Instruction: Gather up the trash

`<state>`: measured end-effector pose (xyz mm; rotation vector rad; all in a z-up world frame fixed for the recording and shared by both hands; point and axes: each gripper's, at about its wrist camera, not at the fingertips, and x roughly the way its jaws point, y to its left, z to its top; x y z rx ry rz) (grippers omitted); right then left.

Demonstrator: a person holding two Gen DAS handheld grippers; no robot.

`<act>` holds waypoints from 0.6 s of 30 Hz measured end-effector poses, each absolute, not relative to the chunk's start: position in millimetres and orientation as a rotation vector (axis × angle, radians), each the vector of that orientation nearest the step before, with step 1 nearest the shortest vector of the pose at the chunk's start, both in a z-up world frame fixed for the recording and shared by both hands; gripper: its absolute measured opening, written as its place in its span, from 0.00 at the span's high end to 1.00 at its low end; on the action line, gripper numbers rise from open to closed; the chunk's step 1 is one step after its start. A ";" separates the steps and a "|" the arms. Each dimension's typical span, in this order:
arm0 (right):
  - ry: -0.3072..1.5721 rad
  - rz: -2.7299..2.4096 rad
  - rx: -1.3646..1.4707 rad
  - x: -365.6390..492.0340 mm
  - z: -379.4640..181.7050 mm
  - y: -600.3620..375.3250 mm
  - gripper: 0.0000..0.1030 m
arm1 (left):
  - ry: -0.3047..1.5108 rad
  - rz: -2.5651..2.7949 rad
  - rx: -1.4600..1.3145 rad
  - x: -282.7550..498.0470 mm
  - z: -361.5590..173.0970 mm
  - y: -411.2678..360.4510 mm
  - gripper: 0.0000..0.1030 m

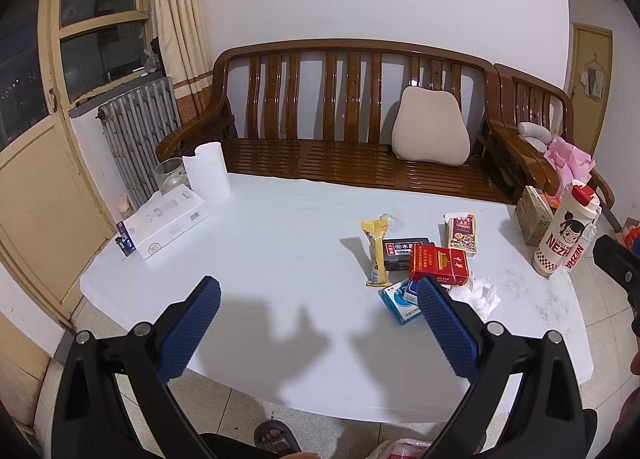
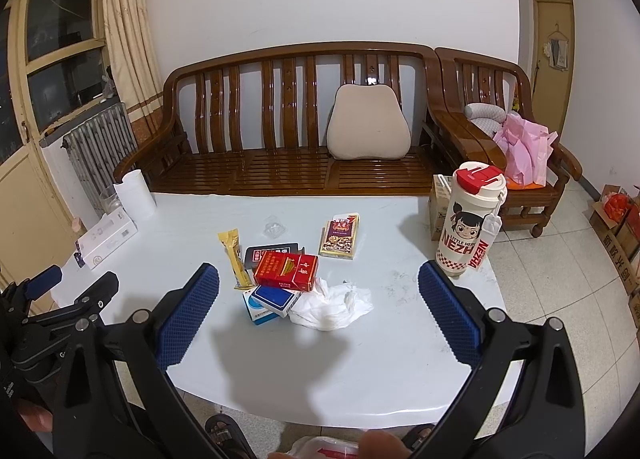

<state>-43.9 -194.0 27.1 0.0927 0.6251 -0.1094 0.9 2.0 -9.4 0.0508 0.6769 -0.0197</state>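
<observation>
I have both tongs spread wide and holding nothing, the left gripper (image 1: 320, 323) and the right gripper (image 2: 319, 313) hanging above the near edge of the white table (image 2: 400, 359). The trash sits in a cluster mid-table: a crumpled tissue (image 2: 334, 307) touching a red cigarette pack (image 2: 287, 271), which lies on a black box (image 2: 268, 255) and blue boxes (image 2: 270, 301), beside a yellow wrapper (image 2: 236, 259). A Nezha cup (image 2: 470, 219) stands well apart at the right.
</observation>
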 end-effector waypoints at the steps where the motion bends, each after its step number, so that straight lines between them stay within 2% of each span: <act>1: 0.626 -0.109 0.094 -43.9 27.0 -194.2 0.05 | 0.678 -0.020 0.052 1.2 -9.5 1.6 0.06; 18: 0.625 -0.111 0.096 -44.2 27.4 -193.4 0.05 | 0.677 -0.020 0.054 0.8 -10.3 1.8 0.06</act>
